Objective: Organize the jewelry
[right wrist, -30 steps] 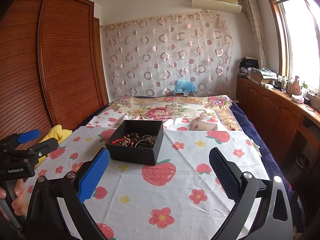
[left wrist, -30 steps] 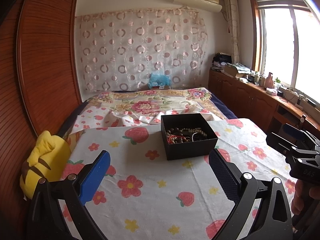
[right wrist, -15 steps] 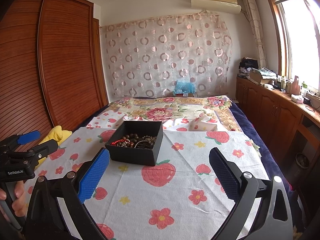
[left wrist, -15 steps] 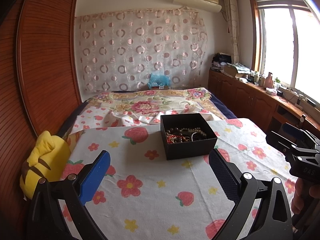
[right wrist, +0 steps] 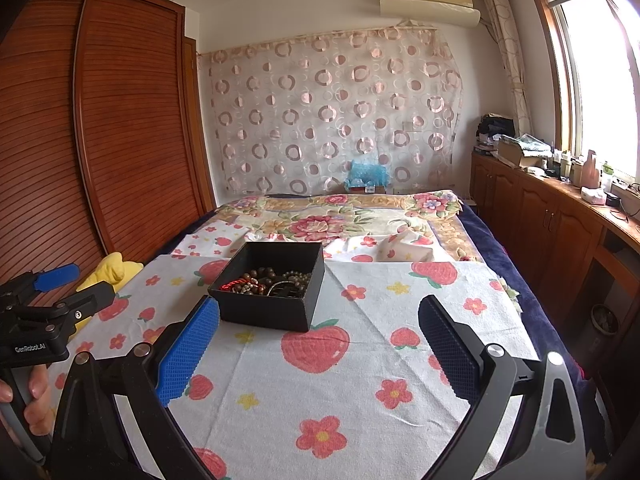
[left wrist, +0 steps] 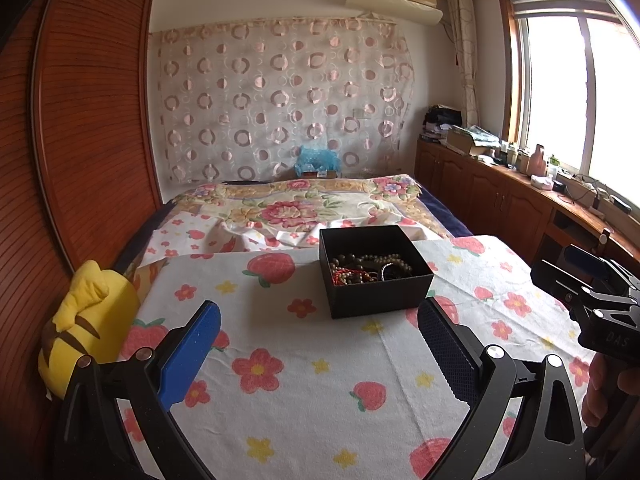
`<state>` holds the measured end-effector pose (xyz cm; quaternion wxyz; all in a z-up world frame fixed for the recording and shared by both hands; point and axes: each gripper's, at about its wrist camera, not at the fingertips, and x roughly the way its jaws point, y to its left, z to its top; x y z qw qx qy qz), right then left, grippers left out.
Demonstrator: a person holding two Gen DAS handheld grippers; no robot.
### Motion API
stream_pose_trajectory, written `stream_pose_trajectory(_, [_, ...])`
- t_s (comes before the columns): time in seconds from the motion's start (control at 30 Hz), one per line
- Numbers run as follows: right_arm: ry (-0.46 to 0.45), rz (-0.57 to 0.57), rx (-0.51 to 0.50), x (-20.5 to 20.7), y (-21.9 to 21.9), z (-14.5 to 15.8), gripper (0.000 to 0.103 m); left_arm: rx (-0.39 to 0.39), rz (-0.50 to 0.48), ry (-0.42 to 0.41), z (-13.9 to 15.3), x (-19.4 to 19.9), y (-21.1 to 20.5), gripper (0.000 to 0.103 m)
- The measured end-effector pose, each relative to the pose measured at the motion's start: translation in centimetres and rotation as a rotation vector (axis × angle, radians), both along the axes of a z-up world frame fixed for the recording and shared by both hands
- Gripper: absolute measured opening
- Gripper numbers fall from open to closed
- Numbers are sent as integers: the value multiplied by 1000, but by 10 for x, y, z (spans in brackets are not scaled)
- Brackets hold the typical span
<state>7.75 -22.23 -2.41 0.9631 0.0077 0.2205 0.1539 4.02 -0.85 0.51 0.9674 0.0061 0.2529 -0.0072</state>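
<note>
Bed under a strawberry-print cloth [left wrist: 304,396], yellow plush toy [left wrist: 86,320] at its wardrobe-side edge, open black box [right wrist: 272,292] mid-cloth holding tangled bead bracelets [left wrist: 370,268], left gripper [left wrist: 318,350] and right gripper [right wrist: 318,346] hovering short of box, jaws wide, empty

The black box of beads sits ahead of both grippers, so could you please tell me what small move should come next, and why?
Probably ease the right gripper forward and down toward the black box. Both it and the left gripper are open, empty and short of the box, and the beaded jewelry lies tangled inside, none yet on the strawberry cloth.
</note>
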Motion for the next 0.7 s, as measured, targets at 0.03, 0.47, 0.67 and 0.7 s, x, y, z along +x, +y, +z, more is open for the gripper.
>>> stream_pose_trajectory(0.03, [0,0,0,0,0,0,100,2,0,-1,0,0,-1,95])
stream_pose_trajectory(0.47, [-2,-1,-1,0,-1,-1,100,0,-4,-1,2,0,-7,95])
stream_pose_trajectory(0.67, [-2,-2,0,1,-1,1,100,-1,-4,-4,2,0,-8,95])
stream_pose_trajectory(0.7, [-3,-2,0,0,-1,0,100,-2,-4,-4,1,-1,-6,95])
